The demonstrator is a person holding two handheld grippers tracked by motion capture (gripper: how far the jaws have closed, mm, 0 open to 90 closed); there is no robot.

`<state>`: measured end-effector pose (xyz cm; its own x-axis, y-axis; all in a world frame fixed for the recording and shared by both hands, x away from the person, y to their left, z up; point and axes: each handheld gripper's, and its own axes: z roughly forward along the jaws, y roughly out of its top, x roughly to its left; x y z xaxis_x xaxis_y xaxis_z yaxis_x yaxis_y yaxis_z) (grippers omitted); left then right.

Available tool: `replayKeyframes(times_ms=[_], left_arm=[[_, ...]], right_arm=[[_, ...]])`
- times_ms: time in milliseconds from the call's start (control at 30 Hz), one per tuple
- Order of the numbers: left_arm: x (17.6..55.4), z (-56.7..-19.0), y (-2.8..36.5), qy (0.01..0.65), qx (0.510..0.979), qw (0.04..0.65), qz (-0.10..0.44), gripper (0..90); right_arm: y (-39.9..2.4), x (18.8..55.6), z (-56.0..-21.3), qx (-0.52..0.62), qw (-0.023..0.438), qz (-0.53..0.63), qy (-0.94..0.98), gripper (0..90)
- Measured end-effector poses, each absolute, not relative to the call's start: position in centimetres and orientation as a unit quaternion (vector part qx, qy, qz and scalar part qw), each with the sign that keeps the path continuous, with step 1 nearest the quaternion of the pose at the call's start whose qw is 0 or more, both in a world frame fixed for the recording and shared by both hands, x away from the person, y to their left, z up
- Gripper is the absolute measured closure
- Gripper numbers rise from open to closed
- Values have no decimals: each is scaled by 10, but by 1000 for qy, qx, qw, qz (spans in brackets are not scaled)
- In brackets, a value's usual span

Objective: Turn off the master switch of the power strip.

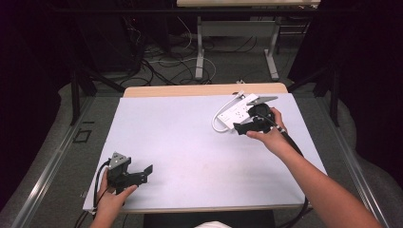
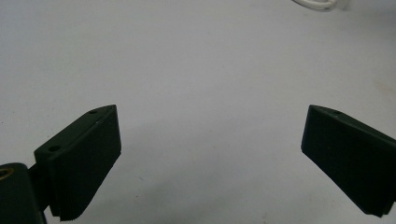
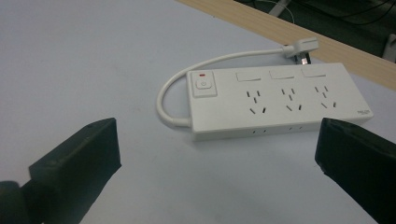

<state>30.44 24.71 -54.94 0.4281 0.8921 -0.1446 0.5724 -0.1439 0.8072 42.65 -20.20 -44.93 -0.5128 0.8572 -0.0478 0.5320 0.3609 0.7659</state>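
Note:
A white power strip point(image 3: 275, 100) lies flat at the far right of the white table point(image 1: 190, 142), with a switch at one end, three socket groups and a short looped white cord point(image 3: 173, 100) ending in a plug point(image 3: 301, 48). In the high view the strip point(image 1: 236, 113) is partly covered by my right gripper point(image 1: 248, 126). That right gripper point(image 3: 217, 154) is open, jaws wide apart just short of the strip, nothing between them. My left gripper point(image 1: 142, 173) rests near the front left edge, open and empty point(image 2: 210, 144) over bare table.
A wooden strip point(image 1: 204, 89) borders the table's far edge. Beyond it on the floor are tangled cables point(image 1: 166, 66) and the metal legs of another desk point(image 1: 199, 47). Dark curtains close both sides.

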Motion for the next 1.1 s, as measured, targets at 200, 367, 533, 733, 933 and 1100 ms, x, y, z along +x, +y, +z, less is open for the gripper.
replayKeyframes(times_ms=[200, 367, 533, 733, 933, 1100], left_arm=[[304, -550, 247, 503, 730, 423, 189, 48], [304, -550, 247, 502, 730, 423, 190, 48], [304, -549, 247, 500, 732, 421, 191, 48], [304, -549, 247, 502, 730, 423, 191, 48], [304, -549, 247, 501, 731, 423, 192, 48], [304, -549, 247, 501, 732, 421, 191, 48]], right_arm=[[-213, 412, -448, 433, 232, 367, 790, 0], [-224, 400, -446, 434, 231, 374, 786, 0], [-234, 390, -448, 438, 228, 377, 784, 0], [-246, 378, -456, 440, 231, 379, 781, 0], [-259, 364, -470, 445, 230, 379, 778, 0], [-271, 353, -480, 455, 228, 388, 768, 0]])
